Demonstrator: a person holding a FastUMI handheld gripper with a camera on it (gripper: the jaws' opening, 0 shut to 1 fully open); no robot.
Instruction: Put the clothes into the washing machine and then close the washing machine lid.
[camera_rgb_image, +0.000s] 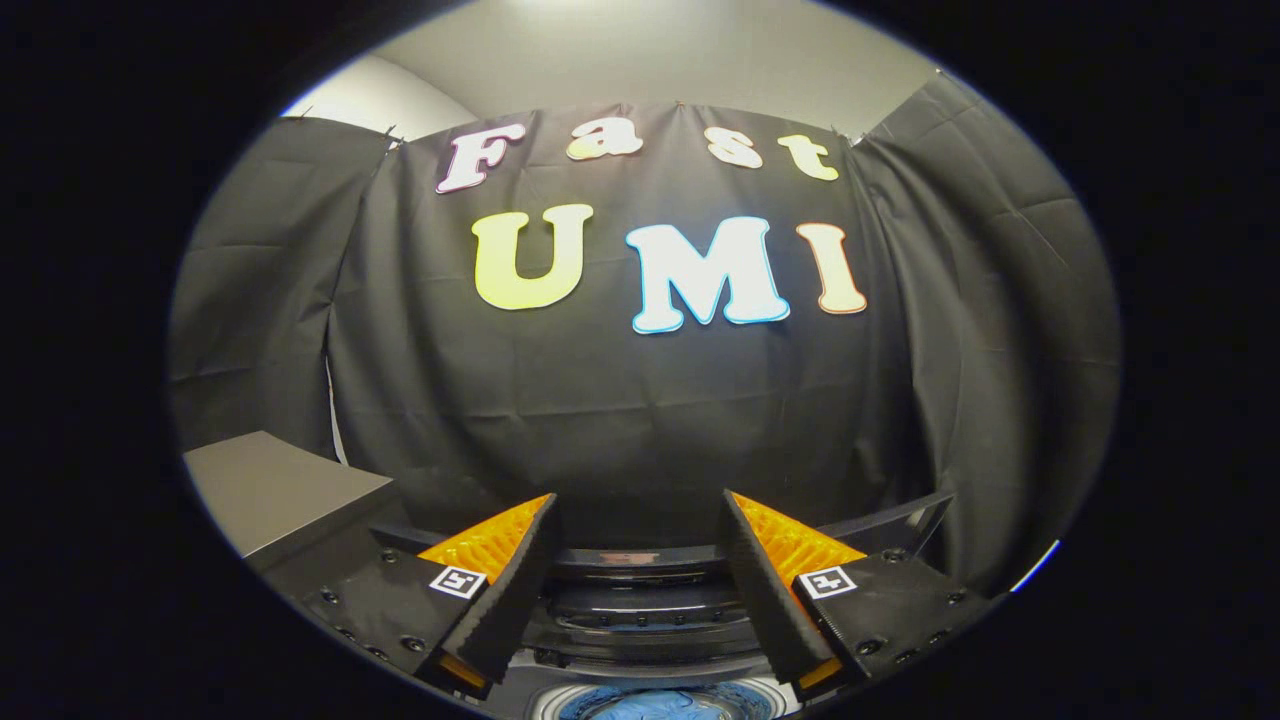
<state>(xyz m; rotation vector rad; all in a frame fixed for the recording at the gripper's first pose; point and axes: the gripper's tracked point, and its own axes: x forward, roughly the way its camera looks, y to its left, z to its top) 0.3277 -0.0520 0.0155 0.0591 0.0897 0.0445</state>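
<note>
My gripper (640, 515) stands open, its two black fingers with orange ribbed sides spread wide with nothing between them. Below and between the fingers lies the top of the washing machine (640, 625), dark and glossy. Its round drum opening shows low down, with blue clothes (665, 705) lying inside it. The raised lid's dark frame (900, 520) stands up behind the right finger, against the booth's black cloth wall.
A grey flat-topped surface (275, 490) stands to the left of the machine, beside the left finger. The black cloth wall (640, 400) hangs close behind the machine, and a pale room wall (650, 50) rises above it.
</note>
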